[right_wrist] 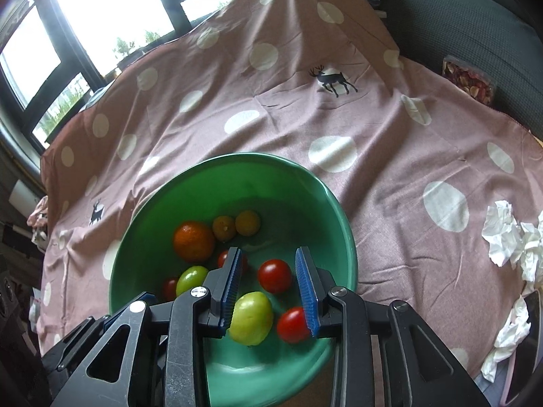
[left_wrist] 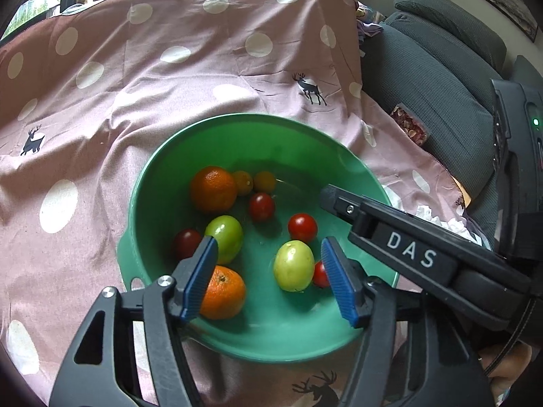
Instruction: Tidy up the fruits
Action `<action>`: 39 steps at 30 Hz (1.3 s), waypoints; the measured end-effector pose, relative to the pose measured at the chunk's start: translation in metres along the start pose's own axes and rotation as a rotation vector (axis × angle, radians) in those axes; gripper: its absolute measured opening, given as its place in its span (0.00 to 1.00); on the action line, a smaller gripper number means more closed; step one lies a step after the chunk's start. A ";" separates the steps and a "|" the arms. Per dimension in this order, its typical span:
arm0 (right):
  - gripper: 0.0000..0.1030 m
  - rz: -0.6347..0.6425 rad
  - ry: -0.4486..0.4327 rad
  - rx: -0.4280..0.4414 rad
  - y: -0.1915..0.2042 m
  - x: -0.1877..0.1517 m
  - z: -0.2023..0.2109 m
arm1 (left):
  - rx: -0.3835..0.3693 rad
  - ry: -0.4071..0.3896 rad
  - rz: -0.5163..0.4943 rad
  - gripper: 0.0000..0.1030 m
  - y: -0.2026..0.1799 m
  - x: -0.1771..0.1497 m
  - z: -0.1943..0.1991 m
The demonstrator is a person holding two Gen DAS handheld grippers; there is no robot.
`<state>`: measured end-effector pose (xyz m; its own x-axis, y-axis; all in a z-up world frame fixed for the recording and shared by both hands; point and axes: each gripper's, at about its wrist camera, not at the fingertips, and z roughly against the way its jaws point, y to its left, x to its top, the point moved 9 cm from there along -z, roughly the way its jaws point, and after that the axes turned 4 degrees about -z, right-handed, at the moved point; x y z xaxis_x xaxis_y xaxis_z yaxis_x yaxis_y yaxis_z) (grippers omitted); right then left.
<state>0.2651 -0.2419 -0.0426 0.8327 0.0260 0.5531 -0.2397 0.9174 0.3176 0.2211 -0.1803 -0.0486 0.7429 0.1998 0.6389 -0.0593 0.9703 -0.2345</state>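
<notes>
A round green plastic bowl (left_wrist: 237, 132) sits on a pink cloth with white dots and dark deer prints (left_wrist: 135, 84), and all the fruit lies inside it. The left tool (left_wrist: 268, 278) hangs over the near side of the bowl with its blue-padded fingers spread wide and nothing between them; a near orange mandarin (left_wrist: 225, 293) lies partly behind its left finger, and a yellow-green round fruit (left_wrist: 293, 266) lies just inside its right finger. A second orange mandarin (left_wrist: 213, 188) rests at the far left of the bowl, with two small yellow-brown fruits (left_wrist: 254, 182) just beside it. The right tool (right_wrist: 271, 288) also hovers over the bowl, its fingers wide apart and empty, with a red cherry tomato (right_wrist: 274, 275) seen between them and another red tomato (right_wrist: 292, 325) close to its right finger. Crumpled white tissue (right_wrist: 505, 237) lies on the cloth well to the right.
</notes>
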 end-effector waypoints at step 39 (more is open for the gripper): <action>0.78 -0.049 -0.110 0.031 0.004 0.014 0.027 | 0.113 -0.098 0.087 1.00 0.035 0.003 0.052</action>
<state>0.2622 -0.2487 -0.0136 0.7847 -0.0638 0.6166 -0.2166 0.9038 0.3691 0.1862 -0.1392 -0.0169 0.6631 0.2908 0.6897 -0.1997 0.9568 -0.2115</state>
